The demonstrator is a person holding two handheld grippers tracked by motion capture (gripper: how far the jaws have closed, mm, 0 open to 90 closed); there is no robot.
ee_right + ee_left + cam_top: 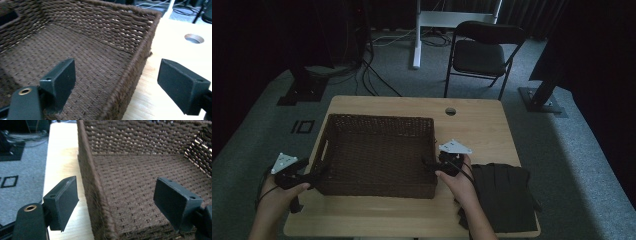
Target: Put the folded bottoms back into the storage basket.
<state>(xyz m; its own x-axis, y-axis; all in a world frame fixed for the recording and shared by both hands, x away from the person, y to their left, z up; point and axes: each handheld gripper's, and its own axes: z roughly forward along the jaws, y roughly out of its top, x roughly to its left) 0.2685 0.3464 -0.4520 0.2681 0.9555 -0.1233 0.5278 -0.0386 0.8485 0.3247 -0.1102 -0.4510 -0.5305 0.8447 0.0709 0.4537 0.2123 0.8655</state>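
Two grippers flank the woven basket (377,155) on the wooden table (482,130), grey carpet (562,150) and a chair (482,50) beyond. Left gripper (116,202) straddles the basket's wall, jaws wide, gripping nothing. Right gripper (117,83) likewise spans its rim, unclamped.

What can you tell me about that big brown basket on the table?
The dark brown rectangular woven basket looks like wicker, with low upright walls, a flat woven floor and a handle slot in its left end wall. It sits upright and empty on the light wooden table. The left gripper straddles its left wall and the right gripper its right wall, jaws open with the pads clear of the weave.
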